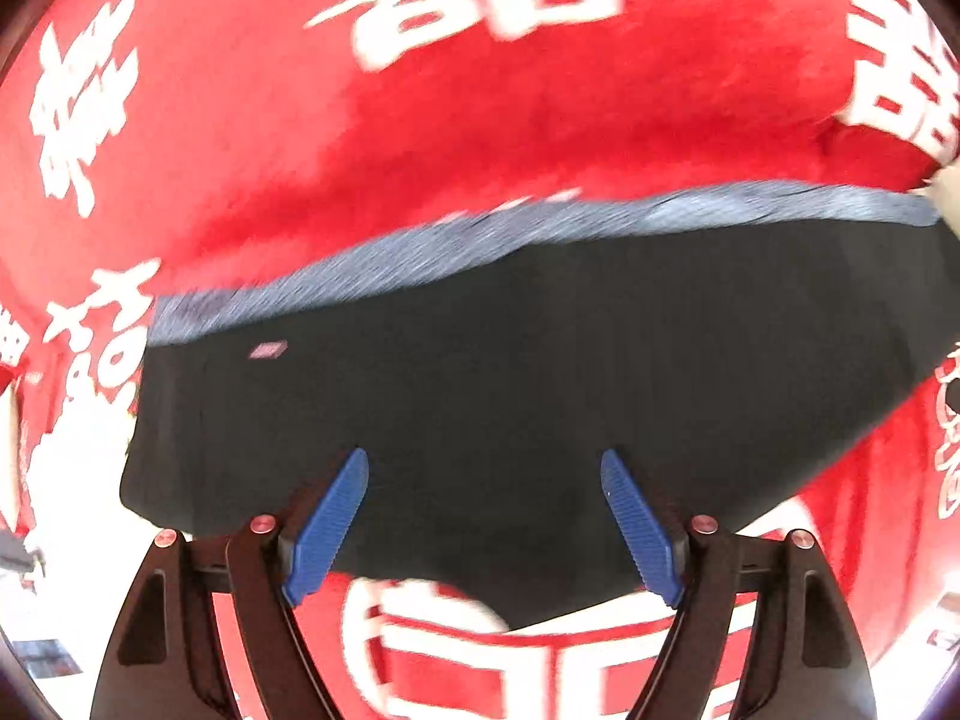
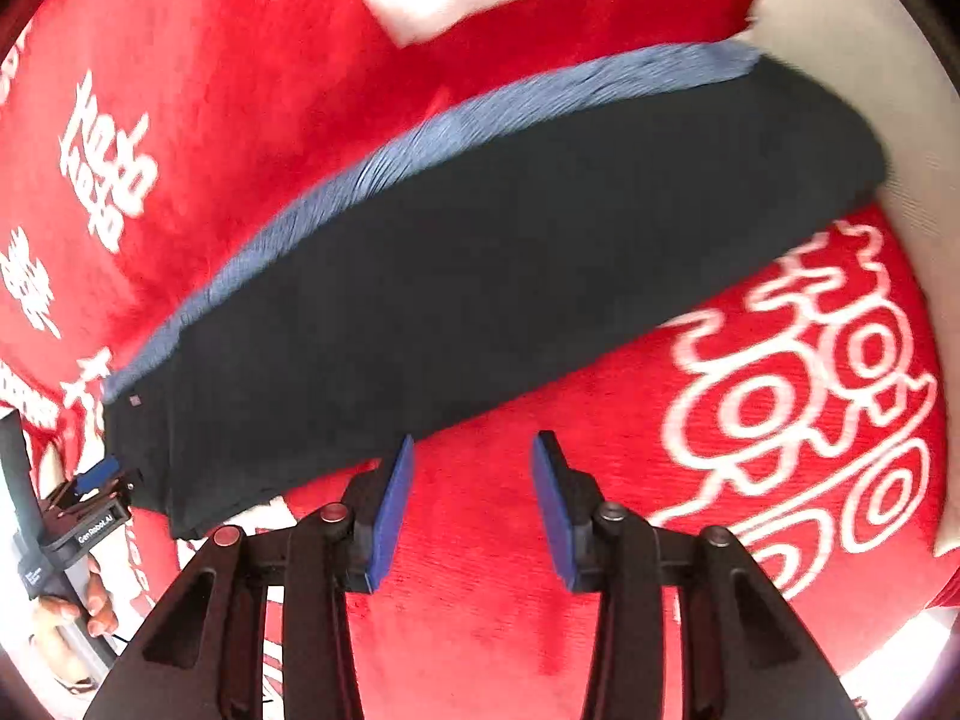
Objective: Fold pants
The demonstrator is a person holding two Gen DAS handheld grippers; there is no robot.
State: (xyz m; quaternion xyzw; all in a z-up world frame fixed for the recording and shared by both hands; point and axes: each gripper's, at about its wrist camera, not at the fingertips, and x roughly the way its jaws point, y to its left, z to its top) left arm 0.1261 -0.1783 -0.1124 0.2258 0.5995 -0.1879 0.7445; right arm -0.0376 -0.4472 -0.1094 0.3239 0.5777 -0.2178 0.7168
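Observation:
The pants are black with a blue-grey ribbed waistband and lie flat and folded on a red blanket with white characters. My left gripper is open, its blue pads above the pants' near part, holding nothing. In the right wrist view the pants run diagonally from lower left to upper right, waistband on the far side. My right gripper is open and empty, over the red blanket just beside the pants' near edge. The left gripper shows at the pants' lower left end.
The red blanket covers the whole work surface. A pale cushion or pillow lies at the pants' far right end. The person's hand holds the left gripper at the left edge of the right wrist view.

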